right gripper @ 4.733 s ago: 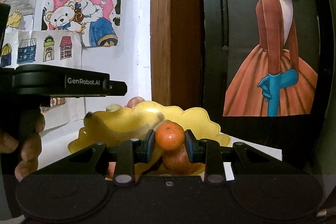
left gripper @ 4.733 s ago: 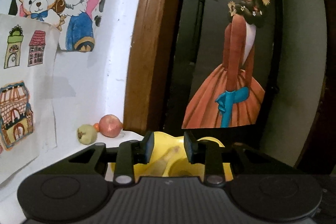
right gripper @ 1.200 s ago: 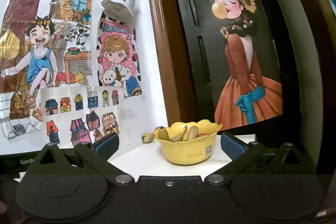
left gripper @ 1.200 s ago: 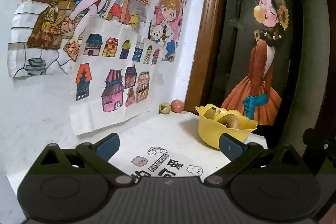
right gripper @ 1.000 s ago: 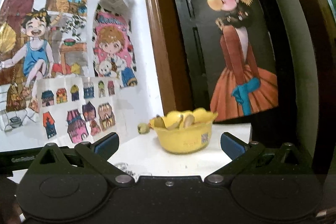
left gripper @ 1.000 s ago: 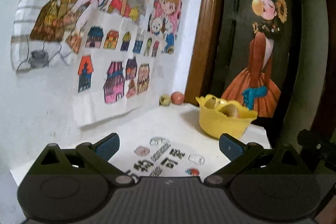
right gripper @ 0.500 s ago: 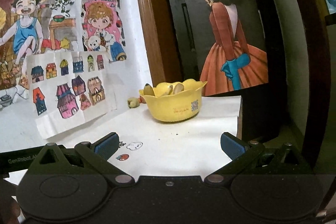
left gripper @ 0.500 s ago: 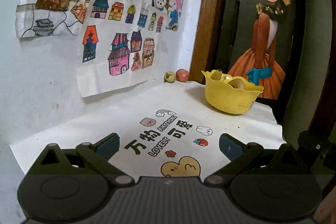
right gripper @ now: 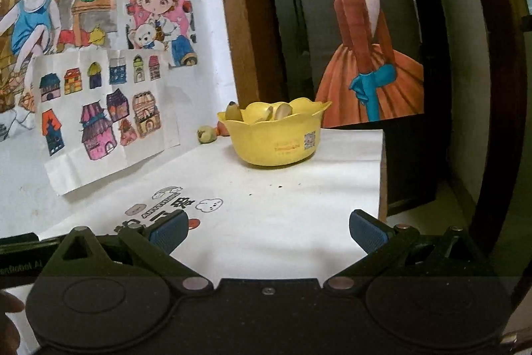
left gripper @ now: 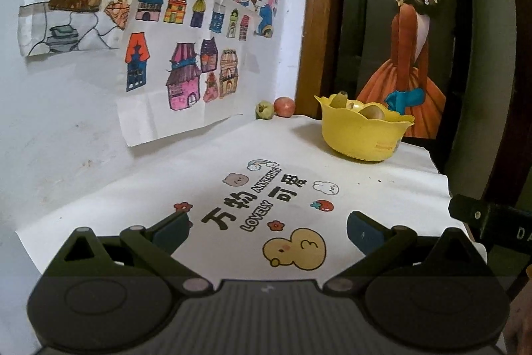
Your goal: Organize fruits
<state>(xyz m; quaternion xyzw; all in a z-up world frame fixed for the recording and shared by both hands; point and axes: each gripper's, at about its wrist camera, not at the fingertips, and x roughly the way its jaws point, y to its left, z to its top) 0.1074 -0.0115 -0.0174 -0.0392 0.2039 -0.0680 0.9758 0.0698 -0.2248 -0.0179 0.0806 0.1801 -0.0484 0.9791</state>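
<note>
A scalloped yellow plastic bowl [left gripper: 362,135] [right gripper: 276,138] stands at the far end of a white paper table cover [left gripper: 199,162] [right gripper: 266,195] printed with cartoon figures and lettering, close to a dark brown wooden door frame [left gripper: 314,22] [right gripper: 239,22]. Fruits lie inside the bowl, their tops rising above the rim: a banana tip [right gripper: 232,112] at its left edge and pale rounded pieces [right gripper: 281,110] near the middle. Two loose fruits sit on the cover in the corner behind the bowl, against the wall: a small greenish round fruit [left gripper: 264,110] [right gripper: 206,133] and, just beside it, a reddish round fruit [left gripper: 284,106], which is mostly hidden by the bowl in the right wrist view.

The left gripper [left gripper: 267,230] is spread wide with nothing between its blue-padded fingers [left gripper: 171,233], held over the near part of the cover, well apart from the bowl. The right gripper [right gripper: 267,227] is likewise spread wide and empty, its blue pads [right gripper: 367,230] over the near edge of the cover.

Coloured children's drawings of houses [left gripper: 186,69] [right gripper: 99,108] hang on the white wall to the left; a poster of a figure in an orange dress [left gripper: 409,55] [right gripper: 369,55] hangs on the dark door behind.
</note>
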